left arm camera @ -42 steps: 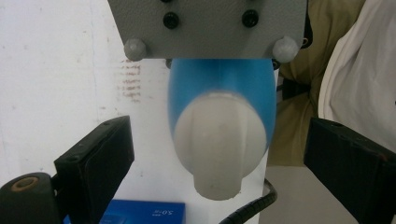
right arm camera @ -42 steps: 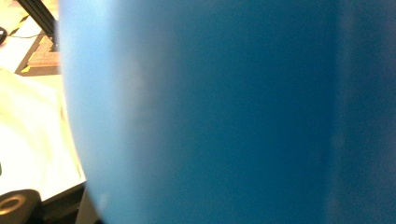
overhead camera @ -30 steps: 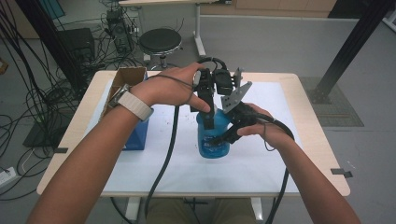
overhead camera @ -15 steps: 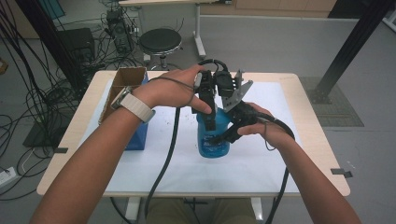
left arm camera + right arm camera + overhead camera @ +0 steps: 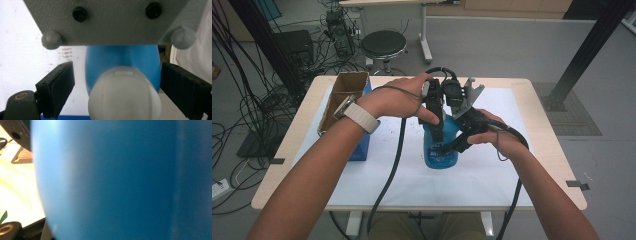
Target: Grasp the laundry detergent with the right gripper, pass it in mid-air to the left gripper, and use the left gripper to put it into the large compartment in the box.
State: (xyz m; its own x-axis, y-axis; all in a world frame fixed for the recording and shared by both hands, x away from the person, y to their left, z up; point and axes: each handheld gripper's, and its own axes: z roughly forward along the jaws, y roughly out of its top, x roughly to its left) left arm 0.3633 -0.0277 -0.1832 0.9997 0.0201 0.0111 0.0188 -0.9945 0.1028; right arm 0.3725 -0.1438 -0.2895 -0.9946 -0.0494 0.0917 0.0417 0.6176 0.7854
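A light wooden table (image 5: pixel 552 165) covered by a white sheet (image 5: pixel 492 175) stands on a grey floor (image 5: pixel 512 45), with strips of dark tape at its left and right edges. Beyond its far edge stand a round black stool (image 5: pixel 383 44), the white legs of another table (image 5: pixel 426 35) and a black equipment box (image 5: pixel 292 47) amid loose black cables (image 5: pixel 242 100). A black slanted post (image 5: pixel 587 50) rises at the far right above a dark floor mat (image 5: pixel 572 112).

The blue bottle (image 5: pixel 440 150) looks like smooth, slightly glossy plastic with a matt white plastic cap (image 5: pixel 124 97), beside a rough brown cardboard box (image 5: pixel 343 97) on a white paper-like sheet (image 5: pixel 492 170) over a pale wooden table (image 5: pixel 557 165)
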